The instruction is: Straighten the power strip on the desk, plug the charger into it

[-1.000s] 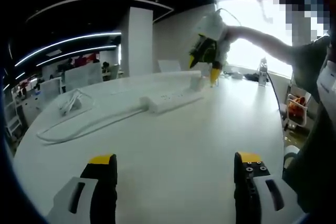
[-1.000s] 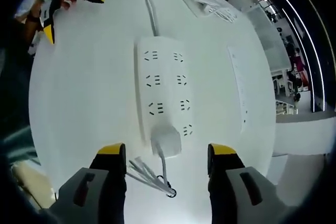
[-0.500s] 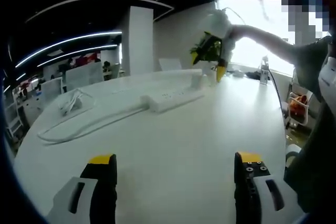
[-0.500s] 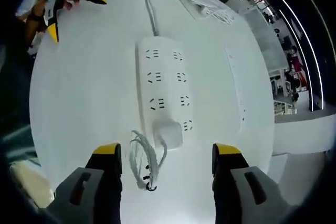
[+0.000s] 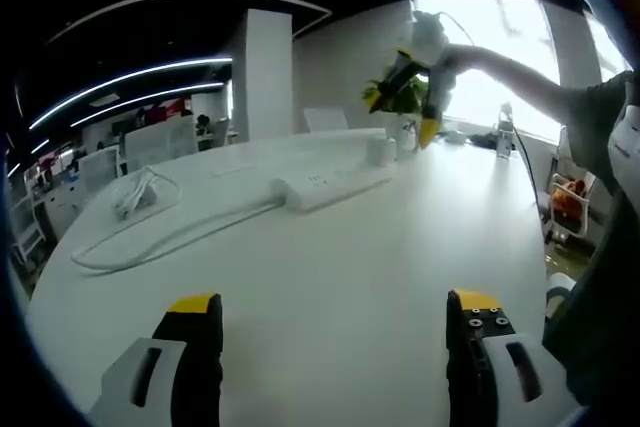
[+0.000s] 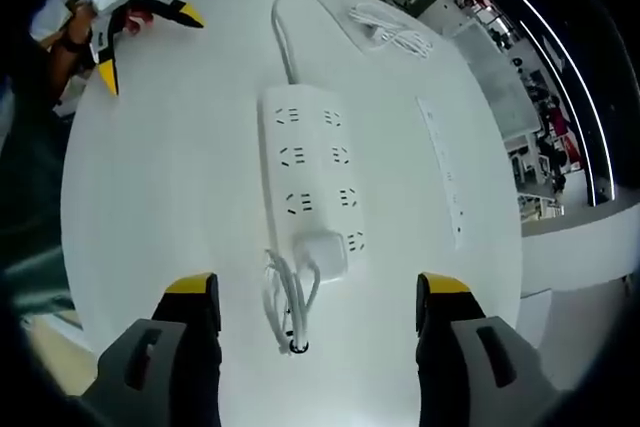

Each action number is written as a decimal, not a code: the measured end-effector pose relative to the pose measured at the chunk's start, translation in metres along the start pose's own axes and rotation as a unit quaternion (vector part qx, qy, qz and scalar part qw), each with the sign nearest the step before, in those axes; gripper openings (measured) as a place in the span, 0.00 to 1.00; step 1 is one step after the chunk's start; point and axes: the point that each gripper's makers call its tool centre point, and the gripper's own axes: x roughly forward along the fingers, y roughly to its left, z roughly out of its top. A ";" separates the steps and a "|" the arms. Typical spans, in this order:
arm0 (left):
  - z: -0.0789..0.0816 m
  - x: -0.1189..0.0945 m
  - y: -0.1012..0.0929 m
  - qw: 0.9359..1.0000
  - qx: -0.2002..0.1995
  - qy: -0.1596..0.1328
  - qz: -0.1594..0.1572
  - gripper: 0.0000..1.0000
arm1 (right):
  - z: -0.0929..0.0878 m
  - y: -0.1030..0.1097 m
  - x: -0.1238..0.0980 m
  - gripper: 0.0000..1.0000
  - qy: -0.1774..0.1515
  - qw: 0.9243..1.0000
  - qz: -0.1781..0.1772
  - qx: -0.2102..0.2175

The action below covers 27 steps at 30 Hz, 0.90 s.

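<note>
**Apparently plugged in: charger sits on the strip, both grippers clear**

Seemingly the job is close to finished. In the right gripper view the power strip (image 6: 312, 179) lies straight along the white desk (image 6: 170, 197), its cord running away from the camera toward a loose bundle of cable (image 6: 392, 27). The charger (image 6: 322, 252) sits on the near end of the strip, over the last sockets, with its own bundled lead (image 6: 288, 302) trailing toward the camera. The right gripper (image 6: 318, 299) hangs above the desk with jaws apart, gripping nothing. The left gripper (image 5: 334, 309) rests low over bare desk, well apart from the strip, jaws likewise spread and empty.

What is left, by my reading, is at most a check that the plug is fully seated. Whether the prongs are pushed home cannot be told: the charger body hides them. A second, slimmer strip (image 6: 442, 169) lies beside the first; its details are too small to read.
</note>
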 end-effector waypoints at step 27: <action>-0.001 0.000 0.004 1.000 -0.003 0.001 0.010 0.96 | -0.001 0.010 -0.010 1.00 -0.063 0.998 -0.024 0.017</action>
